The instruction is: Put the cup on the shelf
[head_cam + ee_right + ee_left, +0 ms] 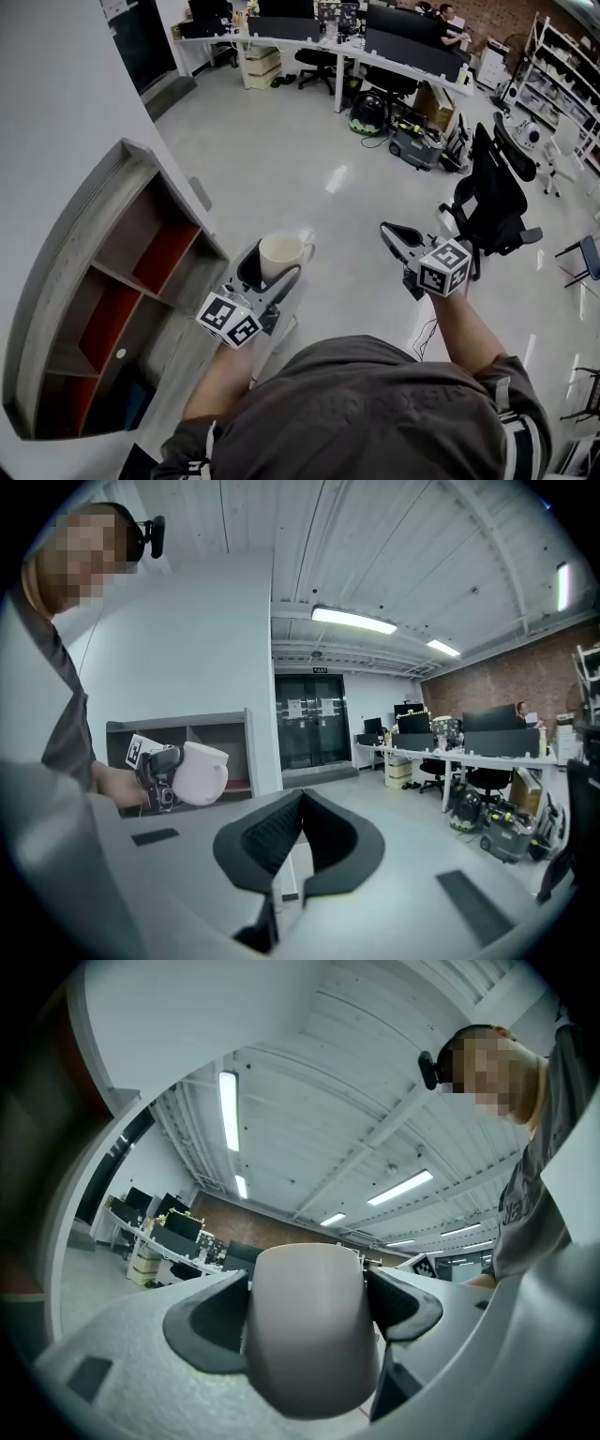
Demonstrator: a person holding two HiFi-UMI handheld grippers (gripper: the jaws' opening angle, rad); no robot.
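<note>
"Where's the cup (280,249)?"

"In the left gripper (270,274). Both pads pinch its body, one on each side. Its mouth faces up and its handle points away from the shelf (56,253)."

"So it's on the shelf?"

"No. It's up in the air over the floor (281,150), just beside the shelf's front edge and not touching it. The shelf stands against the white wall (56,94), grey, with red backs in some compartments."

"And the right gripper (394,234)?"

"Off to the right, well apart from the cup. Its pads are pressed together with nothing between them, and it points out toward the black chair (492,202)."
</note>
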